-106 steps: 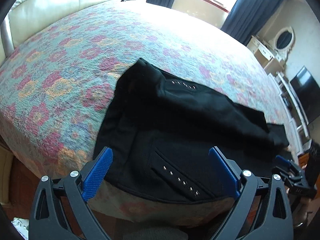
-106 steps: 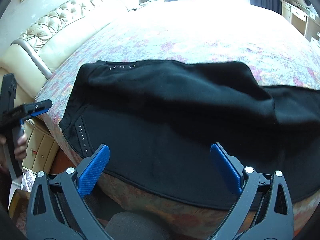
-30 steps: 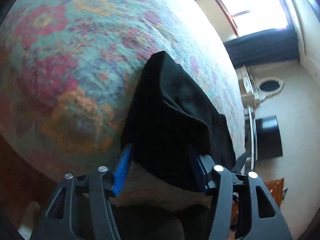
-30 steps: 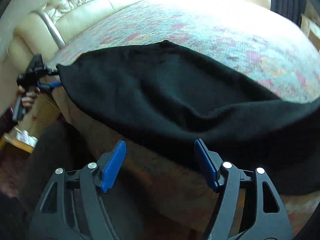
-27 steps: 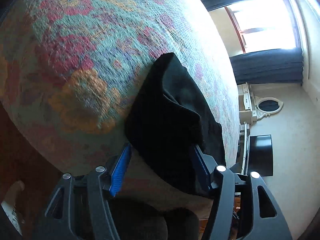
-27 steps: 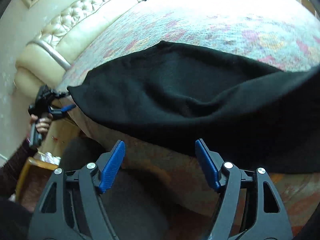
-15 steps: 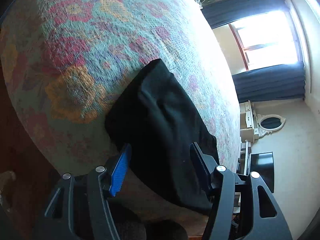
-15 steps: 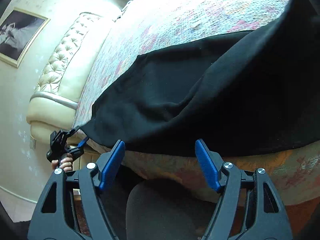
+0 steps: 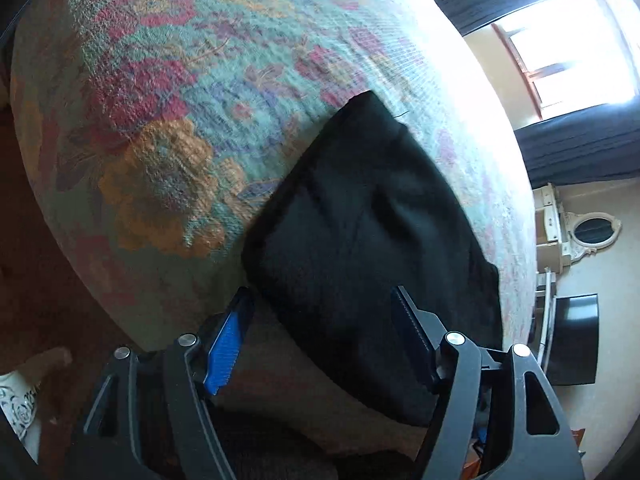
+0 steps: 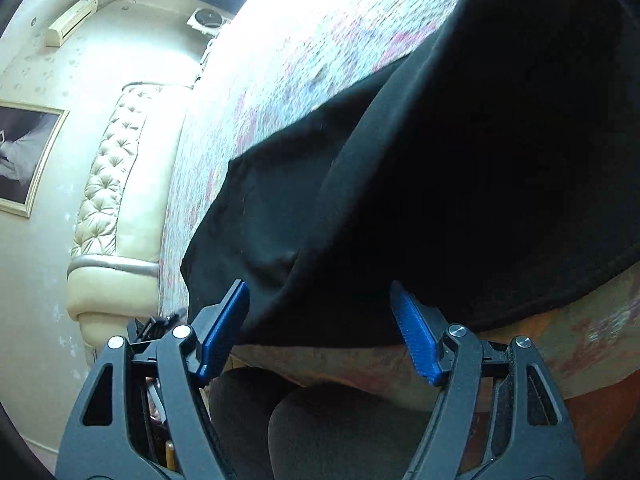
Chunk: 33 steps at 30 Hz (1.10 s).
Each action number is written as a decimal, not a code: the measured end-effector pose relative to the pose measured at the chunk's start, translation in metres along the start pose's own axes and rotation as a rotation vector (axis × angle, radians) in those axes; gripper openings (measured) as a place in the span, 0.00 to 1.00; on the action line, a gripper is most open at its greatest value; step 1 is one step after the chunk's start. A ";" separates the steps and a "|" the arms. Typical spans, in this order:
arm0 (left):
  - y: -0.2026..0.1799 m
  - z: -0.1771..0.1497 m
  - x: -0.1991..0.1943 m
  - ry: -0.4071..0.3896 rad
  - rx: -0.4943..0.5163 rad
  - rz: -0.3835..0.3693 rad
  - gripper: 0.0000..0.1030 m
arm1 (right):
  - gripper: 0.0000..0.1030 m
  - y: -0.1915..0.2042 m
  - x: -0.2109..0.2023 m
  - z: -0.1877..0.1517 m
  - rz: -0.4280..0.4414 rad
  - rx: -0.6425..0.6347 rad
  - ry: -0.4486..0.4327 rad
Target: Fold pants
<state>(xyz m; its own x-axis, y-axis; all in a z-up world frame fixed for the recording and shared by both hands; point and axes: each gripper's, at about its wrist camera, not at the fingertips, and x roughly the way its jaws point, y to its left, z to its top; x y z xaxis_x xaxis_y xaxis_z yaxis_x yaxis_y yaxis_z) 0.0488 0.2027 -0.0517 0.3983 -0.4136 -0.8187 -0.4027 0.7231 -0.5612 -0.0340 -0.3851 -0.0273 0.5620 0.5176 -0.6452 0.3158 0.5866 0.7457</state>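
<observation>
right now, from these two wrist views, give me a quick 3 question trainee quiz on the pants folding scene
1. True or false: the black pants lie on a floral bedspread.
2. Which stands behind the bed in the right wrist view? A) tufted cream headboard B) bookshelf C) fridge
3. Fill in: the right gripper jaws stand ____, with the pants' edge between them, unpinched.

Key: 1 true; 2 A; 3 open

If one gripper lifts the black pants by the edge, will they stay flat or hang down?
The black pants will probably hang limp: their edge already droops over the bedspread side. The thick folded layers may feel fairly heavy. Against the woven bedspread they would likely drag, not slide.
</observation>
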 end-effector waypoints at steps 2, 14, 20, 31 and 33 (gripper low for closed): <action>0.004 -0.007 0.001 0.008 -0.014 0.018 0.67 | 0.71 0.000 -0.021 0.016 -0.072 -0.003 -0.089; -0.044 -0.013 -0.009 -0.108 0.163 0.067 0.79 | 0.72 -0.026 -0.070 0.210 -0.676 0.074 -0.332; -0.056 -0.019 0.001 -0.119 0.271 0.132 0.83 | 0.05 -0.075 -0.053 0.247 -0.699 0.187 -0.245; -0.053 -0.023 0.001 -0.134 0.272 0.141 0.85 | 0.05 -0.138 -0.187 0.095 -0.365 0.231 -0.558; -0.057 -0.024 0.002 -0.135 0.278 0.152 0.85 | 0.05 -0.161 -0.187 0.076 -0.359 0.262 -0.530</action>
<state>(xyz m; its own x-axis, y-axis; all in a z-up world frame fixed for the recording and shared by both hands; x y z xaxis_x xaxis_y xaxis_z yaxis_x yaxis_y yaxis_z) 0.0524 0.1472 -0.0245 0.4640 -0.2263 -0.8564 -0.2331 0.9015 -0.3645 -0.1315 -0.6234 -0.0140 0.6652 -0.0939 -0.7408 0.6886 0.4607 0.5600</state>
